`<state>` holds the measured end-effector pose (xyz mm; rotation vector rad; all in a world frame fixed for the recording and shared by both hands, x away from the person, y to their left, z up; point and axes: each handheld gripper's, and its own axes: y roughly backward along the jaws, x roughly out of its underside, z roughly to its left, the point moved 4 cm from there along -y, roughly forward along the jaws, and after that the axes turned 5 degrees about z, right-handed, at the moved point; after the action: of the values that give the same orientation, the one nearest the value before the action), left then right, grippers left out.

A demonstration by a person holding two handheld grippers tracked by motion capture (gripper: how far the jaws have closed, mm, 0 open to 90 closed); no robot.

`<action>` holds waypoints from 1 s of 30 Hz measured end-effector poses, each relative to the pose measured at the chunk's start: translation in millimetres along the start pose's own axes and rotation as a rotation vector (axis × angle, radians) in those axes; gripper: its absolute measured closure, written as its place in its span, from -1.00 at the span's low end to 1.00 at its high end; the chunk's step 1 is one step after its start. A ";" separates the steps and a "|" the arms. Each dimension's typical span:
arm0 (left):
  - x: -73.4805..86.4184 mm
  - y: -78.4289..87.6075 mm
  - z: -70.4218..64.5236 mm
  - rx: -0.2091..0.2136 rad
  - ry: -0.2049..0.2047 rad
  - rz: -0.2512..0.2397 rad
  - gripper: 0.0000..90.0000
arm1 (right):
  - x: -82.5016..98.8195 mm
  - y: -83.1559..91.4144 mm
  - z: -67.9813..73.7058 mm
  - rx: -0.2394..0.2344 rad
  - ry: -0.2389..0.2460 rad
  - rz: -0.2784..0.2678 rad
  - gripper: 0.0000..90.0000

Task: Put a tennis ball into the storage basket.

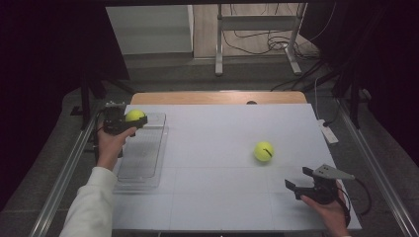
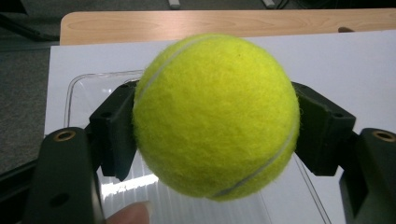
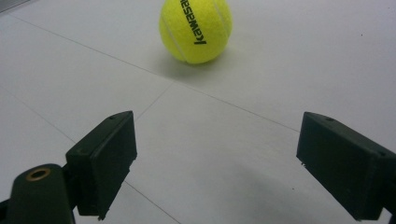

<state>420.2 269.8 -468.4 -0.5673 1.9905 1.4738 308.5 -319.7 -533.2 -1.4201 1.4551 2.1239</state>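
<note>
Clamping a tennis ball (image 2: 215, 116) above the clear tray (image 1: 143, 158), the left gripper (image 1: 129, 122) had its fingers pressed on both sides. The right gripper (image 3: 217, 163) (fingers apart, nothing between) faced a second ball (image 3: 195, 29), whose "kawasaki" lettering its own view revealed.

Yellow-green tennis balls (image 1: 264, 151), clear tray (image 1: 141, 165)

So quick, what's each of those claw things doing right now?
Left gripper: shut on a tennis ball, above the clear tray.
Right gripper: open, holding nothing; the second ball lies ahead.
</note>
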 end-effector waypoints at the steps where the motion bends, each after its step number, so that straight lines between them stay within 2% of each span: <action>1: -0.2 -1.0 0.4 -0.001 -0.002 0.004 -0.41 | 0.0 0.0 0.0 0.000 0.000 0.000 -0.72; 12: -1.2 -13.1 0.6 -0.011 -0.005 0.046 -0.41 | 0.4 0.2 -0.7 0.001 -0.004 -0.001 -0.72; 15: 0.0 -16.0 1.4 -0.028 -0.020 0.059 -0.41 | 0.4 0.7 -0.7 0.002 -0.005 -0.002 -0.72; 30: 6.1 -24.3 4.9 -0.030 -0.027 0.090 -0.41 | 0.9 0.0 -0.7 0.001 -0.005 0.000 -0.72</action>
<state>432.4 267.4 -490.7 -0.4728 1.9992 1.5592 308.4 -320.6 -533.9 -1.4132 1.4540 2.1256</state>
